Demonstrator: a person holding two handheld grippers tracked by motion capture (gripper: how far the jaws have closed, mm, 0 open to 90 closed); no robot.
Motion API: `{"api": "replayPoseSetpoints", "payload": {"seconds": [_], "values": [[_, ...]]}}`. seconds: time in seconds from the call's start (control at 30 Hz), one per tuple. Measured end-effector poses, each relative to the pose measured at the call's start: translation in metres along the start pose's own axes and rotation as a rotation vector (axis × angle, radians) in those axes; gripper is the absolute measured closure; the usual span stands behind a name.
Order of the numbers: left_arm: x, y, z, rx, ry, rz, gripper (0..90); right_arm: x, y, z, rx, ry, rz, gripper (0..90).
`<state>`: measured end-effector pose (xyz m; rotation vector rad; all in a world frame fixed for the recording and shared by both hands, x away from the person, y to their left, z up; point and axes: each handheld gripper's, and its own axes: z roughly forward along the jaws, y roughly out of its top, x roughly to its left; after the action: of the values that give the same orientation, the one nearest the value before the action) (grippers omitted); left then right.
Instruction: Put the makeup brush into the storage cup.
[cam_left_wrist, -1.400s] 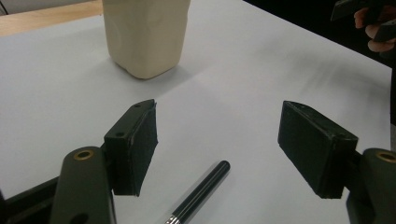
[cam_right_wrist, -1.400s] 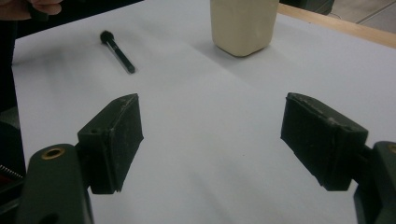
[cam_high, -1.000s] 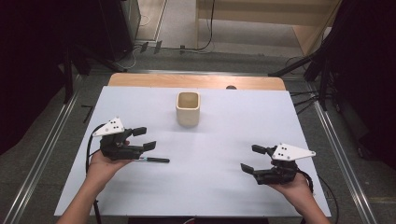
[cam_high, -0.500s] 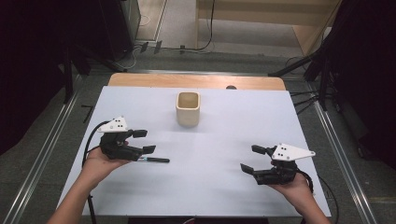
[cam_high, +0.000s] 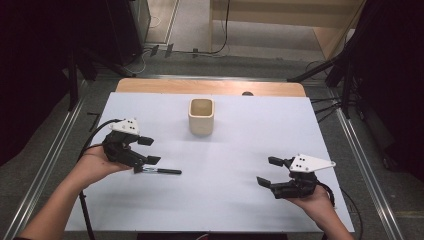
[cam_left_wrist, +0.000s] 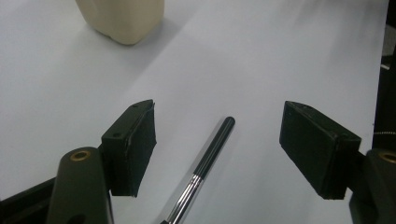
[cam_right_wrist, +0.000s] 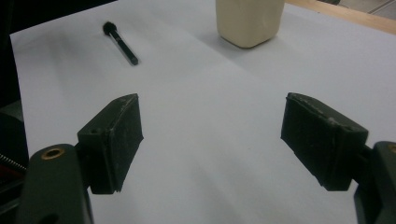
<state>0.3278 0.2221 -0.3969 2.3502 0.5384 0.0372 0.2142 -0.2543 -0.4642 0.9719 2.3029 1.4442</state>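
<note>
Nearest the person, the right hand-held gripper (cam_high: 274, 172) hovers low over the white bench (cam_high: 240, 200), jaws apart and empty, apparently waiting. Farther left, the left hand-held gripper (cam_high: 148, 151) holds its jaws spread to either side of the pen (cam_left_wrist: 205, 163), which lies flat on the bench, probably lined up for a pickup. Beyond stands the cream cup (cam_high: 201, 116), upright, well apart from the pen.

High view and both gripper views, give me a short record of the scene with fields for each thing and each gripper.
surface: white table
pen: black with a silver section, lying flat, between the left jaws in the left gripper view, not gripped
cup: cream, upright, far middle of the table
left gripper: open, low over the pen
right gripper: open, near right of the table, holding nothing
</note>
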Motion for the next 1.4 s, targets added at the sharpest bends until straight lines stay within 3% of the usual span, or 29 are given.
{"api": "replayPoseSetpoints", "payload": {"seconds": [0.17, 0.23, 0.37, 0.43, 0.73, 0.87, 1.2, 1.4], "values": [[0.001, 0.003, 0.003, 0.071, -0.018, 0.037, 27.4, 0.001, 0.000, 0.000, 0.001, 0.008, -0.004, 21.4], [0.004, 0.004, 0.007, 0.121, -0.033, 0.058, 27.5, 0.001, 0.000, 0.001, 0.006, 0.009, -0.004, 21.4], [0.004, 0.006, 0.010, 0.162, -0.033, 0.068, 27.5, 0.001, 0.000, 0.001, 0.010, 0.011, -0.005, 21.4], [0.004, 0.008, 0.012, 0.185, -0.037, 0.098, 28.0, 0.001, 0.000, 0.002, 0.012, 0.012, -0.008, 21.4], [0.000, 0.016, 0.016, 0.228, -0.099, 0.200, 28.0, 0.002, -0.001, 0.002, 0.019, 0.017, -0.008, 21.4], [-0.001, 0.019, 0.017, 0.272, -0.114, 0.245, 28.3, 0.002, -0.001, 0.002, 0.022, 0.017, -0.008, 21.4], [0.001, 0.023, 0.021, 0.357, -0.144, 0.291, 28.8, 0.002, -0.001, 0.003, 0.026, 0.021, -0.008, 21.4], [0.003, 0.020, 0.028, 0.419, -0.121, 0.319, 28.8, 0.002, -0.001, 0.004, 0.036, 0.021, -0.011, 21.4]]}}
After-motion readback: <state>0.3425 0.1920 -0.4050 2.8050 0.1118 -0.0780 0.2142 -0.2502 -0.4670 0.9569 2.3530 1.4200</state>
